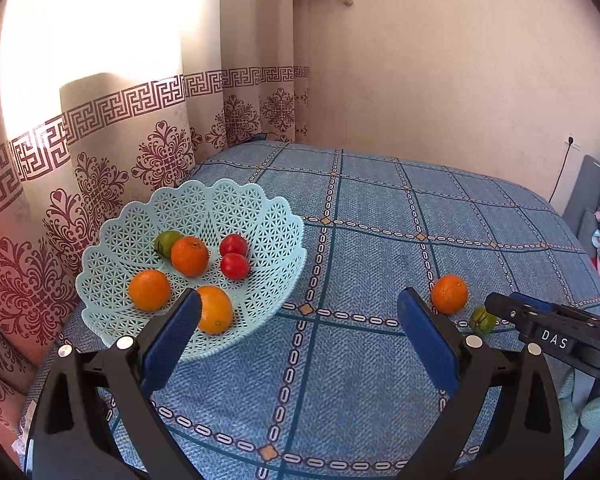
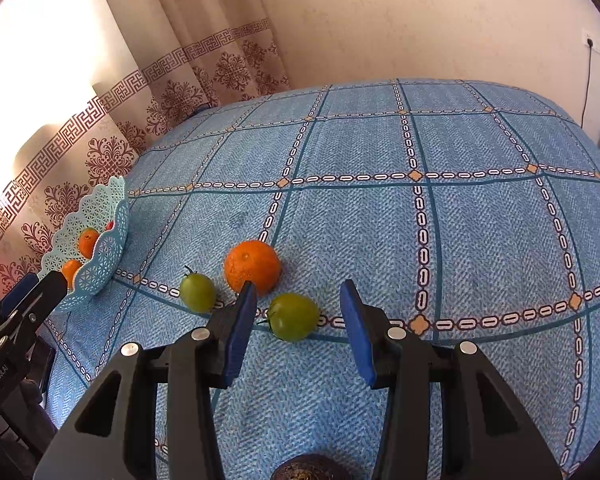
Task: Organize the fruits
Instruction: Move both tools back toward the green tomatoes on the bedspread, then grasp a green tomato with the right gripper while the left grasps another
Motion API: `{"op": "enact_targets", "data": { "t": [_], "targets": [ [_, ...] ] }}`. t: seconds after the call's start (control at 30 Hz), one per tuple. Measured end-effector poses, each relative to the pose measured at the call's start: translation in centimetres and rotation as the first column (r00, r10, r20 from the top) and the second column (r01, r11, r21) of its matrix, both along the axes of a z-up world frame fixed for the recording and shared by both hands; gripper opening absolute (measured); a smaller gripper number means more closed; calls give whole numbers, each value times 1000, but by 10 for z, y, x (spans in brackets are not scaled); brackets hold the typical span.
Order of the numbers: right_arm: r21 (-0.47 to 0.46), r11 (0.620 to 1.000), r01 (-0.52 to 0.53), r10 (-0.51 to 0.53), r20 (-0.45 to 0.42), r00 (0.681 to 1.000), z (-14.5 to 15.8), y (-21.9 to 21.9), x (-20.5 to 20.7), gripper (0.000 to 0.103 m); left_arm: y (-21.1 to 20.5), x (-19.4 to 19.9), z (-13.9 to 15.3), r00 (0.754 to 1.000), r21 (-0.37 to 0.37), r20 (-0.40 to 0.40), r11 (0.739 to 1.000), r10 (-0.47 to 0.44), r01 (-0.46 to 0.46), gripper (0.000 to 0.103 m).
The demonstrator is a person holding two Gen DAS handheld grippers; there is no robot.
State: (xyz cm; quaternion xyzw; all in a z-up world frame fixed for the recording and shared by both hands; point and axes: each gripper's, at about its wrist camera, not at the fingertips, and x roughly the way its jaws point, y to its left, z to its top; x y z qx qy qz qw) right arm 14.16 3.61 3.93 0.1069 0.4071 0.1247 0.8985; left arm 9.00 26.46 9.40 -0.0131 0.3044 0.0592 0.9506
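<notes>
At ten o'clock on the counter (image 1: 380, 240) the basket (image 1: 112, 264) holds six fruits, while an orange (image 2: 252, 266) and two green tomatoes (image 2: 293, 316) wait outside; both tools, left tool (image 1: 300, 312) and right tool (image 2: 298, 300), gape empty.

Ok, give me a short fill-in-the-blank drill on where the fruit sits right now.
1. The basket holds ___ oranges.
2. Both red tomatoes lie ___ the basket.
3. On the cloth one orange lies beside ___ green tomatoes.
4. The right gripper is ___, with nothing held.

Missing words: three; inside; two; open
</notes>
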Motion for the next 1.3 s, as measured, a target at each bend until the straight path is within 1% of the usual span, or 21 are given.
{"op": "enact_targets", "data": {
  "t": [0.23, 0.37, 0.5, 0.67, 0.9, 0.97, 1.07, 1.2, 1.3],
  "targets": [
    [-26, 999, -33, 33, -22, 999, -8, 8, 1, 44, -19, 6, -8, 999, 21, -28, 999, -40, 41, 99],
    [-48, 997, -61, 60, -30, 998, -11, 13, 3, 44, -25, 13, -18, 996, 14, -61, 998, -68, 69, 99],
    [-80, 995, -65, 63, -34, 997, -13, 17, 5, 44, -29, 14, -22, 994, 28, -78, 996, -79, 81, 99],
    [-85, 993, -84, 82, -38, 996, -15, 20, 7, 42, -31, 17, -24, 993, 36, -86, 996, -84, 87, 99],
    [-61, 990, -126, 123, -43, 991, -18, 26, 8, 30, -31, 19, -26, 992, 40, -94, 995, -85, 89, 99],
    [-62, 990, -126, 124, -41, 991, -18, 26, 8, 30, -32, 19, -26, 992, 41, -94, 995, -87, 91, 99],
    [-35, 992, -118, 117, -49, 992, -17, 21, 7, 30, -33, 19, -27, 992, 44, -96, 995, -87, 92, 99],
    [-17, 997, -73, 73, -32, 997, -12, 6, 4, 30, -36, 20, -30, 991, 53, -100, 994, -90, 95, 99],
    [-21, 999, -44, 43, -13, 999, -6, -3, 2, 30, -40, 23, -32, 989, 62, -108, 992, -99, 106, 99]
  ]
}}
